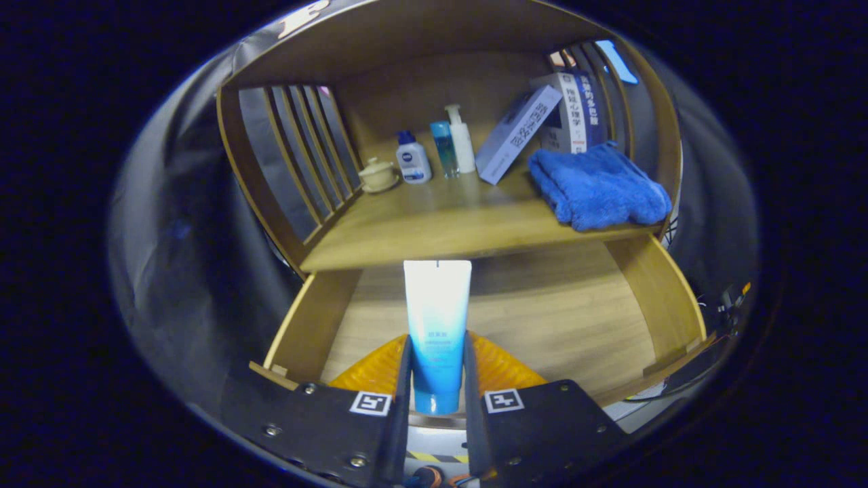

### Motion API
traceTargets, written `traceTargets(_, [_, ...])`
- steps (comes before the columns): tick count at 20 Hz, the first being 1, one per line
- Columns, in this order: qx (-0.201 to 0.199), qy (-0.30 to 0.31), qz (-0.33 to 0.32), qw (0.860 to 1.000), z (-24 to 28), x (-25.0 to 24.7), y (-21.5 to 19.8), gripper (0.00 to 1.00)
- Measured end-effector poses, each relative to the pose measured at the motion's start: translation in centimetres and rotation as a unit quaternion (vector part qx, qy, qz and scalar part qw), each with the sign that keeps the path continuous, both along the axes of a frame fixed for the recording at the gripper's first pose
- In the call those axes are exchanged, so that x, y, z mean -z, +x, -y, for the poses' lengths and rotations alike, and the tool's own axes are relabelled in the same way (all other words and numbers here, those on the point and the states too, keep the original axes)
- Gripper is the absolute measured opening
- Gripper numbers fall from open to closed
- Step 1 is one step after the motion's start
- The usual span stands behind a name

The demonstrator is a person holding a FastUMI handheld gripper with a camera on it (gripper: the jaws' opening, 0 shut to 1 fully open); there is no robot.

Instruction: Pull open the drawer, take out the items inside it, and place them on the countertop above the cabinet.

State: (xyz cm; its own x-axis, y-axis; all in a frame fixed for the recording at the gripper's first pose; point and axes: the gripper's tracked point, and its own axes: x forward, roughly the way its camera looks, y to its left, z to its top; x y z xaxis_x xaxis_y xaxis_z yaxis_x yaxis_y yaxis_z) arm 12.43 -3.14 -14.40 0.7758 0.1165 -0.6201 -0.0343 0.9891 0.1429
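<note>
Tube: we've got the blue-and-white tube point(437, 325) standing upright between the fingers, over the open drawer point(556, 318).
Gripper: the gripper point(437, 393) is clamped on the tube's lower end — both fingers press on it.
Countertop: the countertop point(441, 224) sits just beyond the drawer.
On top: three small bottles point(444, 146), a lidded cup point(377, 175), a leaning box point(519, 132), books point(573, 112) and a blue towel point(597, 186) — all well back.

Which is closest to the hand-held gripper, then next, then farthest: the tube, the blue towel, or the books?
1. Tube: held between the fingers of the hand-held gripper, over the open drawer.
2. Blue towel: on the countertop, right.
3. Books: standing behind the towel.
</note>
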Motion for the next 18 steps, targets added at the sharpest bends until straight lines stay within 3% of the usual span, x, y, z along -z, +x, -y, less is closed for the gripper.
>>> traceTargets(10, [-0.001,-0.037,0.099,0.994,-0.2,-8.8,3.1,0.36])
traceTargets(18, [0.02,-0.044,0.134,0.99,0.2,-8.1,10.4,0.35])
